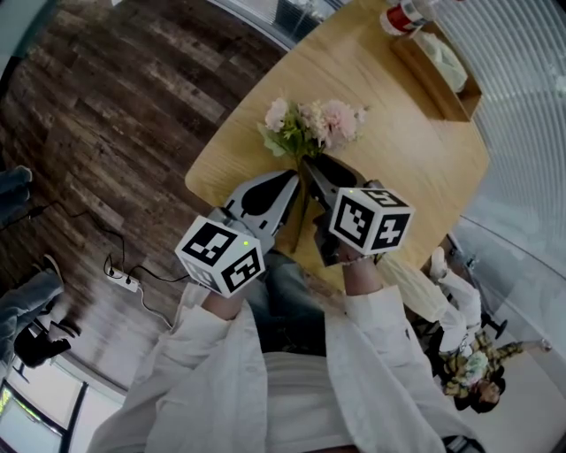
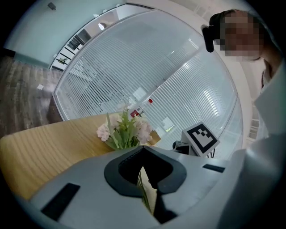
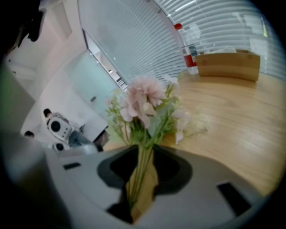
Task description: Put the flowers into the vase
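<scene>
A small bunch of pale pink flowers (image 1: 314, 124) with green leaves stands out over the round wooden table (image 1: 416, 159), its stems running back between my two grippers. My left gripper (image 1: 294, 181) is shut on the stems (image 2: 144, 190), which pass through the narrow slit between its jaws, and the blooms (image 2: 125, 132) rise just beyond. My right gripper (image 1: 311, 168) stands beside it with its jaws around the same stems (image 3: 139, 179). Table shows on either side of them, so the jaws stand open. The blooms (image 3: 143, 105) sit close ahead. No vase is in view.
A wooden box (image 1: 438, 66) and a red-capped bottle (image 1: 402, 18) stand at the table's far edge, also seen as the box (image 3: 228, 65) and bottle (image 3: 185, 49). A ribbed glass wall runs behind. On the dark floor lies a power strip (image 1: 124, 281). A seated person (image 1: 469, 354) is at the right.
</scene>
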Tool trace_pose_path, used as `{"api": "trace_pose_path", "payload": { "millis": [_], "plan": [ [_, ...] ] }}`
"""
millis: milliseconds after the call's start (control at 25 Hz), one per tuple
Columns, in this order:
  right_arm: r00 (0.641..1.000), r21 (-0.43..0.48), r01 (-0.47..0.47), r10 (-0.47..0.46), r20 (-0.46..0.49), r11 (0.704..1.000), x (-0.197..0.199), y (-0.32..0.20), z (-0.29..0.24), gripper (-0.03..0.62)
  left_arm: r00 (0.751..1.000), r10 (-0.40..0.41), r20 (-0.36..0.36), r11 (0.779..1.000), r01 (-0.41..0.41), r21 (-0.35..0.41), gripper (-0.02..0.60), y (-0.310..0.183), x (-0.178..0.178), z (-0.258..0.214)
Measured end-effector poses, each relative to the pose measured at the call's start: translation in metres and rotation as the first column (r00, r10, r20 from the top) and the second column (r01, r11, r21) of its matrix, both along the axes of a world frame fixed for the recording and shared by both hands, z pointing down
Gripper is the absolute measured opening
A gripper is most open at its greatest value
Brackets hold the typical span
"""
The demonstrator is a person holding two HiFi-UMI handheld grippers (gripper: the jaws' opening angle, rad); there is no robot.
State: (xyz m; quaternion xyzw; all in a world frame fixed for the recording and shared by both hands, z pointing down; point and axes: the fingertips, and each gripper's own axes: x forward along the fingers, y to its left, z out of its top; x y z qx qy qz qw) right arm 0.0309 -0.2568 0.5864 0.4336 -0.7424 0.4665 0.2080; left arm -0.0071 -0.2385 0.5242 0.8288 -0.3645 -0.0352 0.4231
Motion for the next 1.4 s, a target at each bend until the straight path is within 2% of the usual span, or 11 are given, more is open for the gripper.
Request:
{"api": "trace_pose_path", "payload": {
  "millis": [280, 480, 880, 1080, 1400],
  "plan": [
    [1.000, 0.038, -0.010, 0.011, -0.029, 0.999, 0.005, -0.002, -0.003, 0.071, 1.000, 0.011, -0.003, 1.000, -0.011, 0.004, 0.009, 0.003, 0.003, -0.003],
    [1.000, 0.062, -0.024, 0.024, -0.006, 0.998, 0.003, -0.003, -0.010, 0.069, 1.000, 0.020, 0.000, 1.000, -0.020, 0.007, 0.009, 0.004, 0.001, -0.006],
    [0.999, 0.158, -0.051, 0.052, 0.000, 0.986, 0.004, -0.004, -0.045, 0.069, 0.998, 0.060, 0.002, 0.996, -0.060, 0.063, 0.009, 0.009, 0.004, -0.033],
    [0.998, 0.226, -0.058, 0.062, -0.010, 0.972, 0.009, 0.004, -0.075, 0.069, 0.996, 0.089, 0.007, 0.989, -0.089, 0.121, 0.009, 0.015, 0.012, -0.054],
    [0.993, 0.354, -0.107, 0.115, -0.002, 0.929, 0.025, 0.017, -0.135, 0.069, 0.987, 0.157, 0.030, 0.964, -0.159, 0.214, 0.009, 0.034, 0.029, -0.093]
  ]
}}
